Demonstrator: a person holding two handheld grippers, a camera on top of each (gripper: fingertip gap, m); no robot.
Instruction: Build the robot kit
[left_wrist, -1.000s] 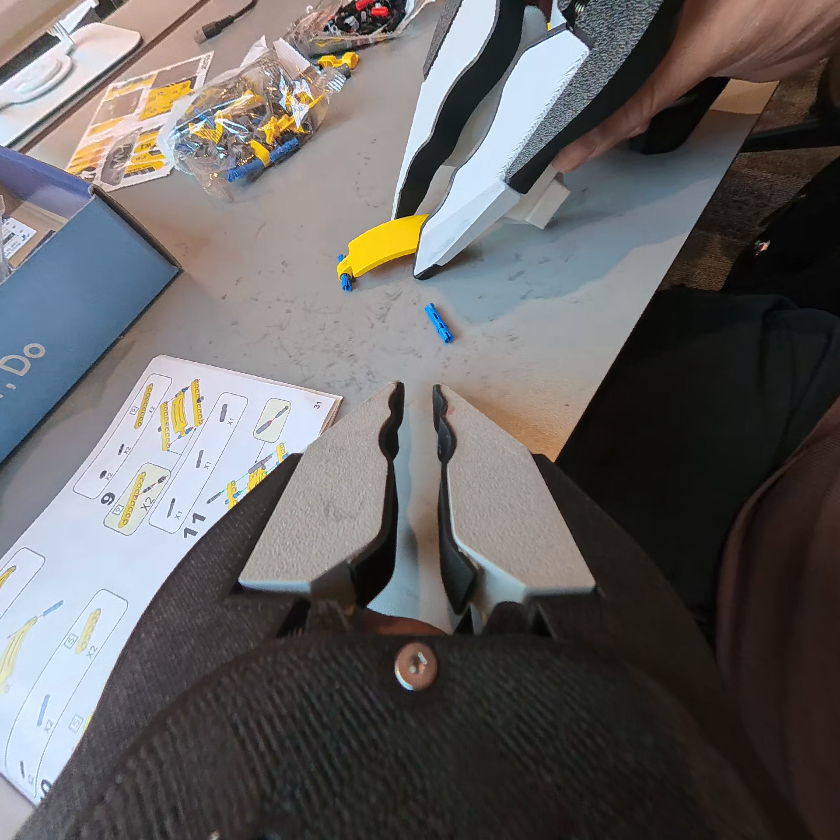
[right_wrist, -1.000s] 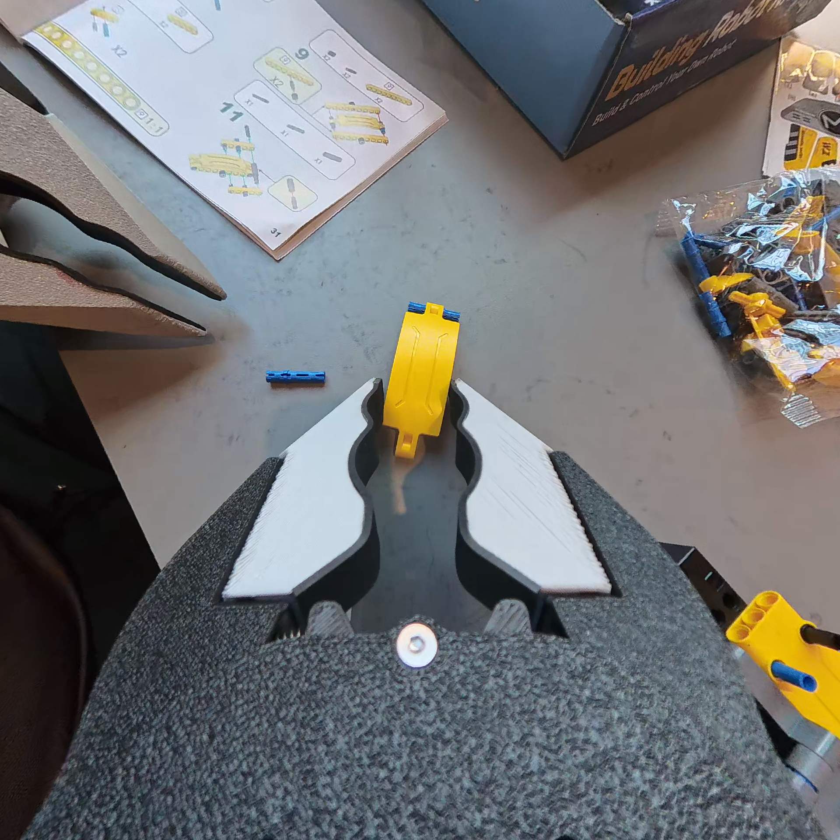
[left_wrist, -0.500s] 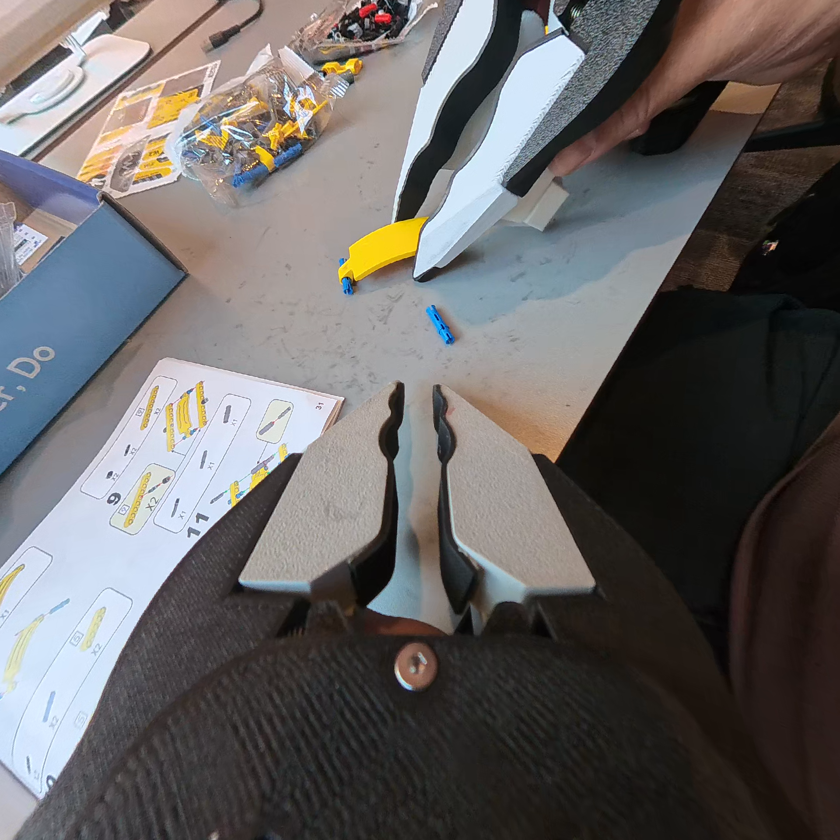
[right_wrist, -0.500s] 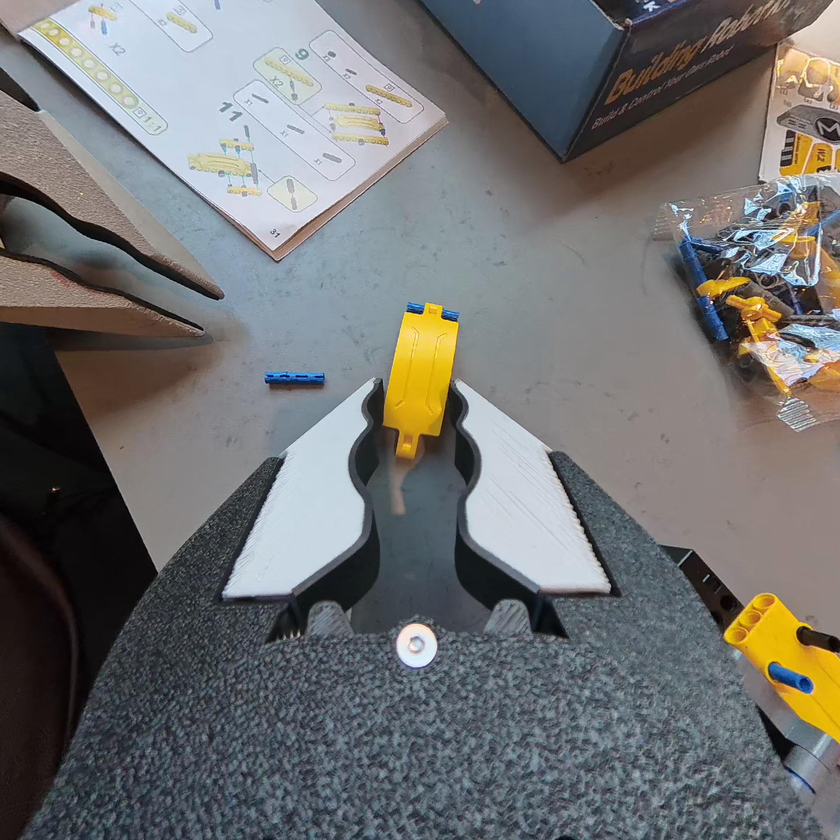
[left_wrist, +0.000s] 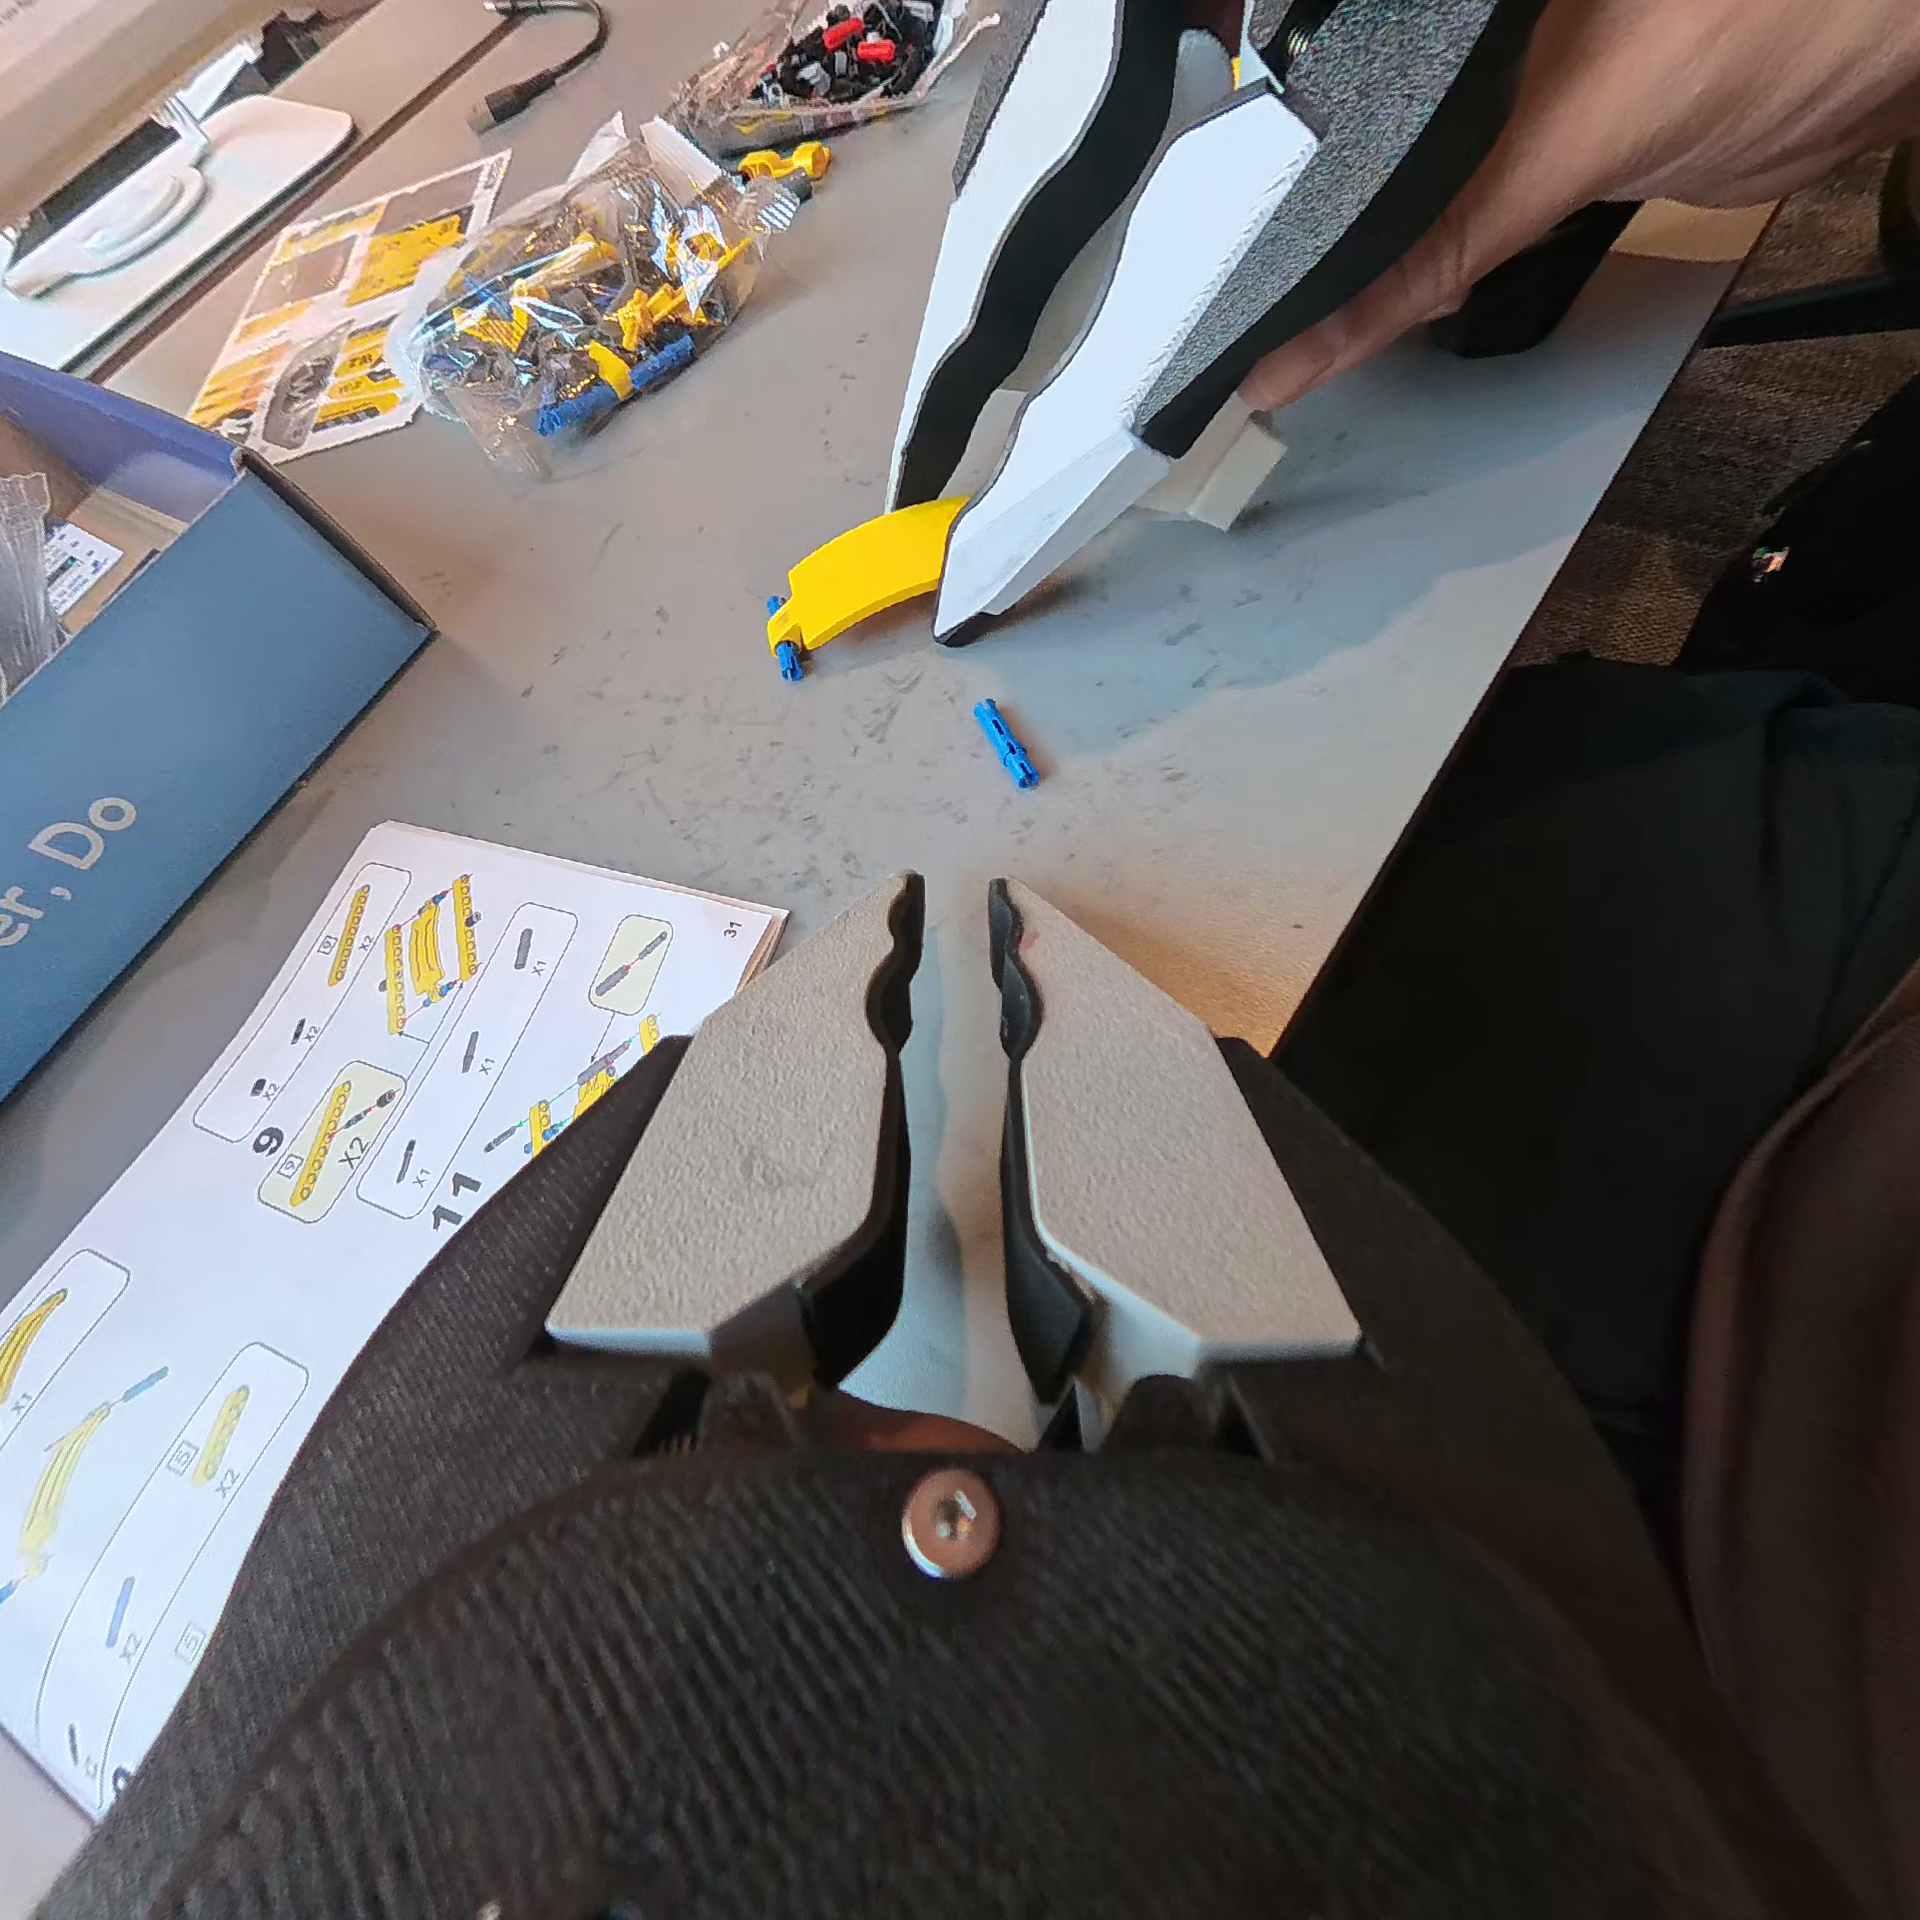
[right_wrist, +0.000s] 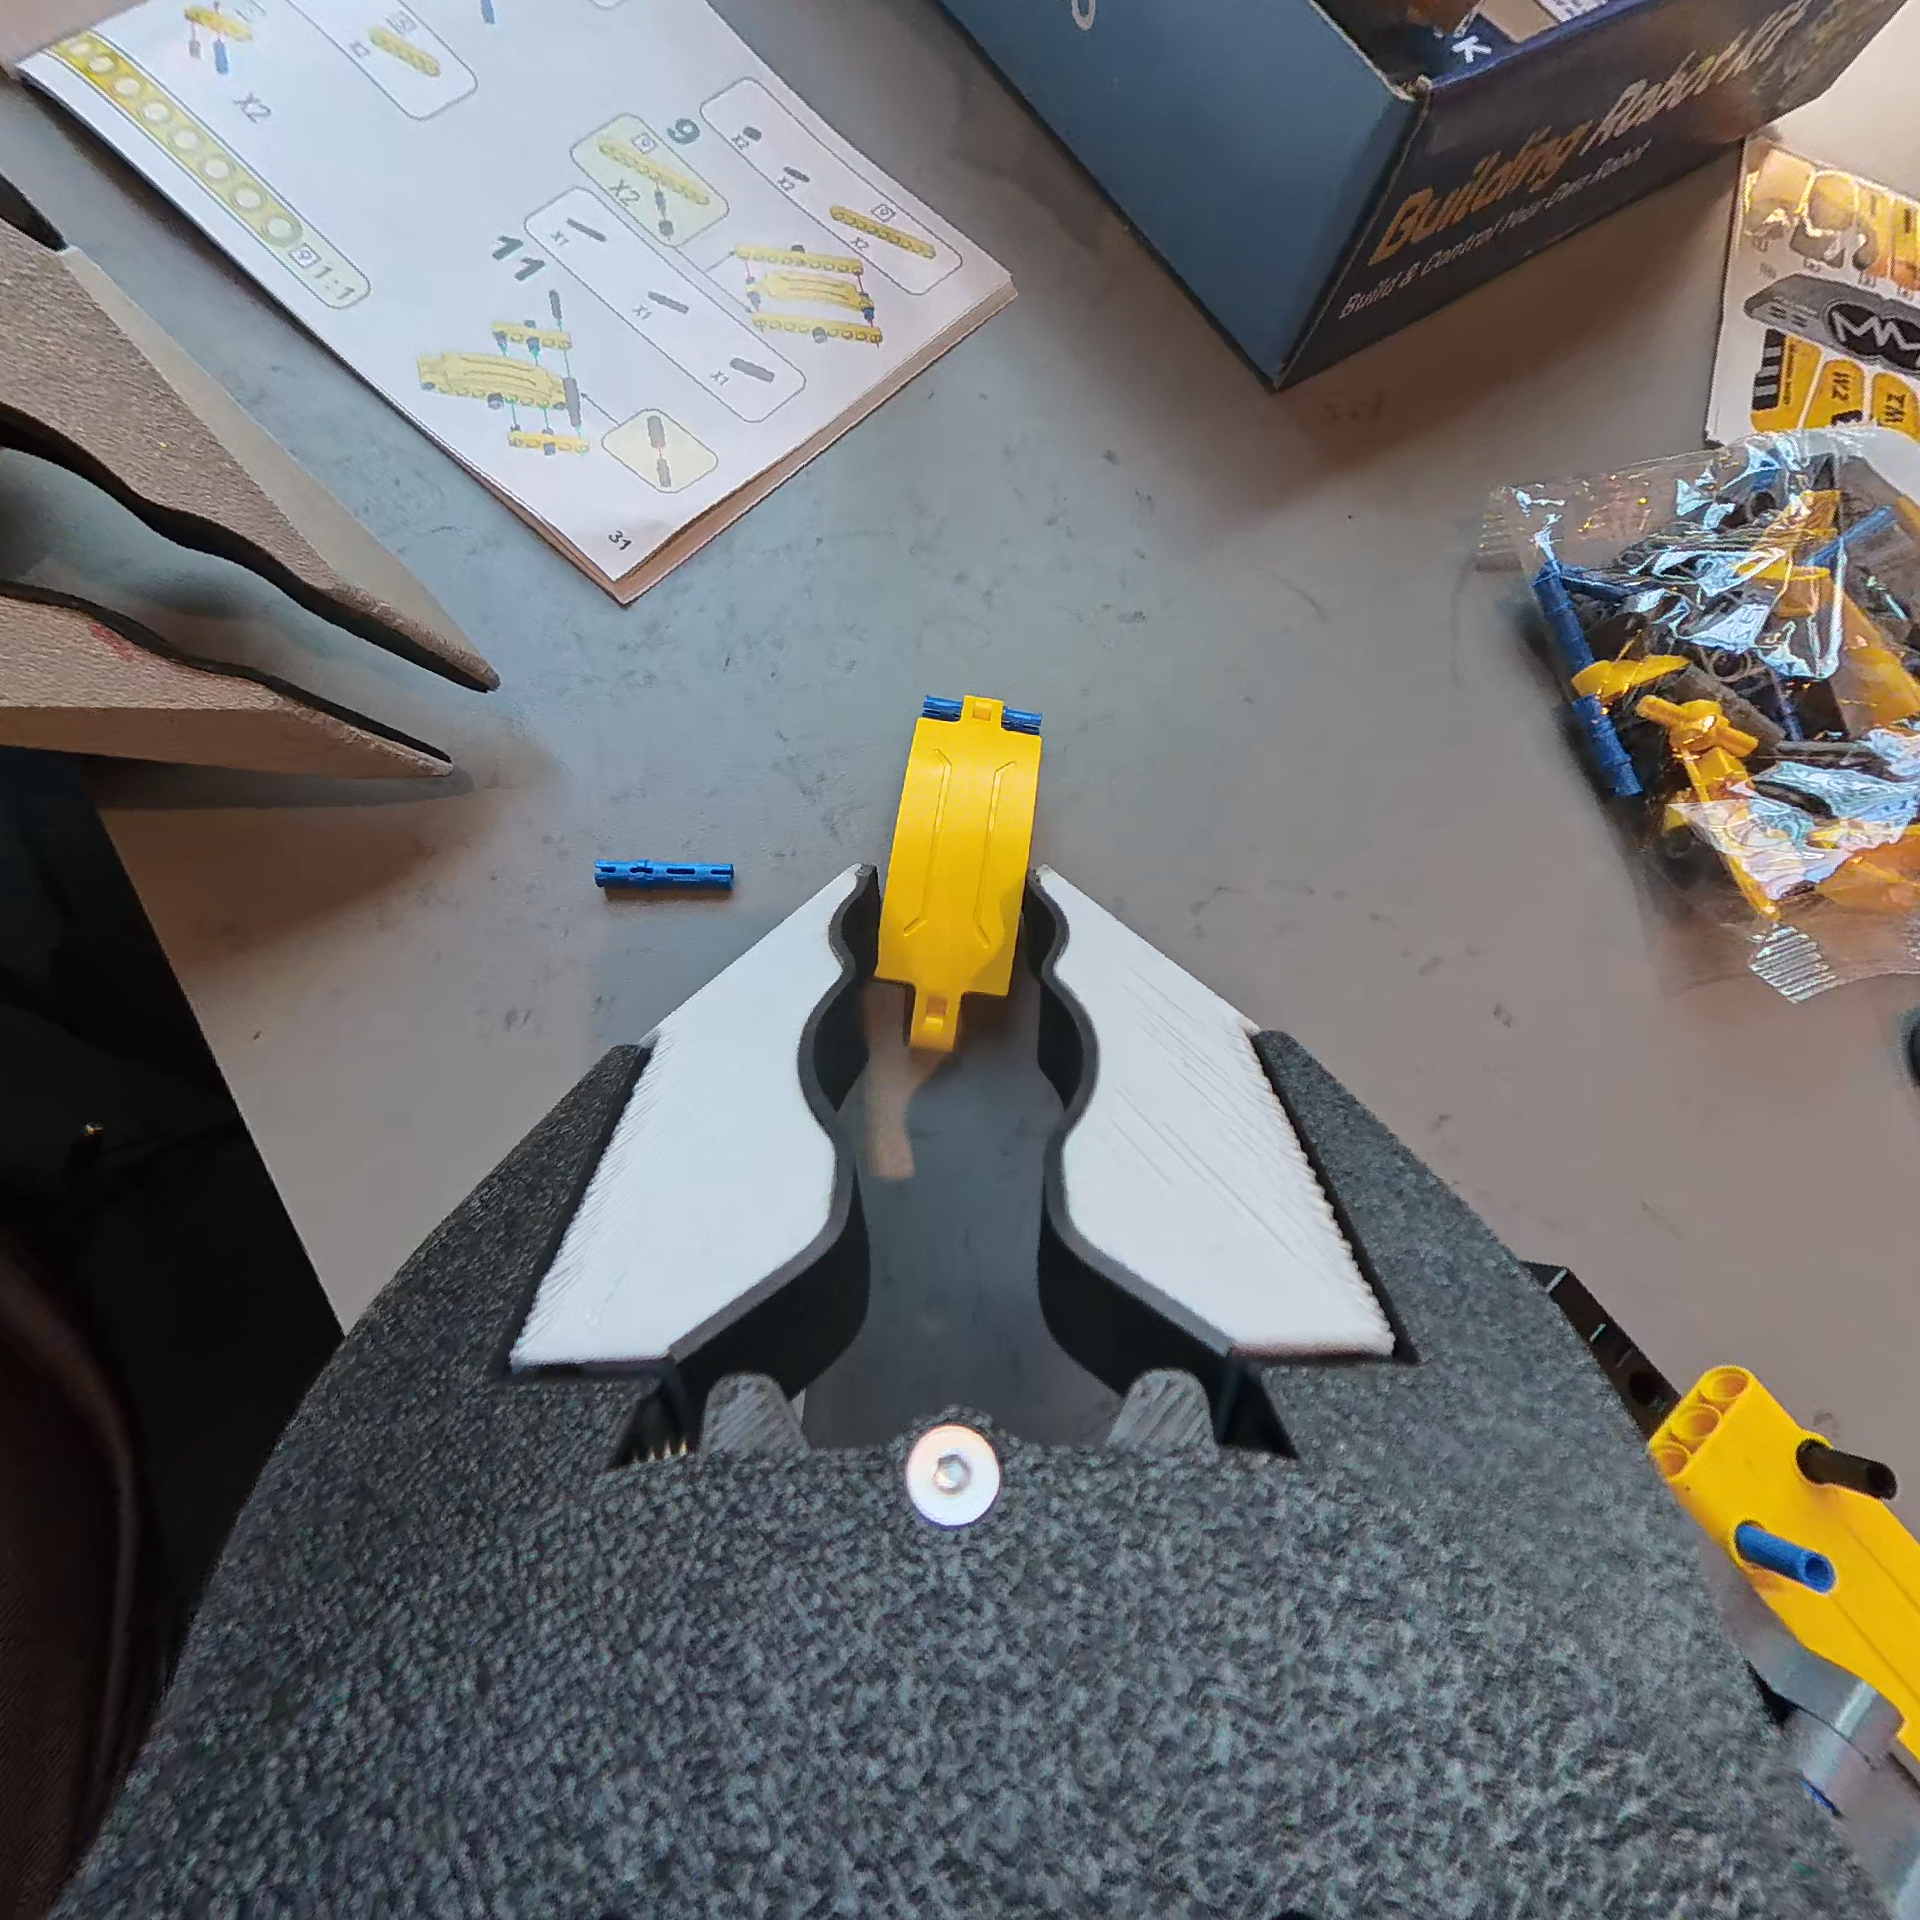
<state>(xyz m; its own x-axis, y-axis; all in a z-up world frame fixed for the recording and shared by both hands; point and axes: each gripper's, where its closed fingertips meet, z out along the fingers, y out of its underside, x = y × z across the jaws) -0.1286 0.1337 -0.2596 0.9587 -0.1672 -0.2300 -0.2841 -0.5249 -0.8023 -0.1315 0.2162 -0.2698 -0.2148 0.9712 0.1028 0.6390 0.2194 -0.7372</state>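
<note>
— Fingers first: how do they stand on each side?

— On the right gripper (right_wrist: 951, 883) the white fingers (right_wrist: 717, 1049) pinch a yellow curved panel (right_wrist: 961, 862) by its two long edges, near its tabbed end. The panel's far end, with a blue pin (right_wrist: 977, 713) through it, points away from the gripper and sits low over the grey desk (right_wrist: 1247, 727); whether it touches the desk I cannot tell. The left gripper (left_wrist: 954, 894) has its grey fingers (left_wrist: 748, 1132) drawn close with a narrow gap between the tips, and nothing in them.

— Where is everything else, taking that yellow panel as the mark?

— Just left of the panel, in the right wrist view, a loose blue pin (right_wrist: 665, 874) lies flat on the desk, apart from it. Beyond that pin are the left gripper's tips. Ahead of the panel and to the left lies an open instruction booklet (right_wrist: 540, 260); ahead and to the right stands a dark blue cardboard box (right_wrist: 1299, 187). Right of the panel is a clear bag of yellow and blue parts (right_wrist: 1745, 727), with a printed sheet (right_wrist: 1808, 312) beyond it. Behind the panel, at the right gripper's flank, sits a yellow beam assembly (right_wrist: 1756, 1527) with a blue pin in it.

— And from the left wrist view?

— A hand (left_wrist: 1621, 156) grips the right gripper's body, and a second bag of dark and red parts (left_wrist: 842, 57) lies far beyond the panel.
</note>
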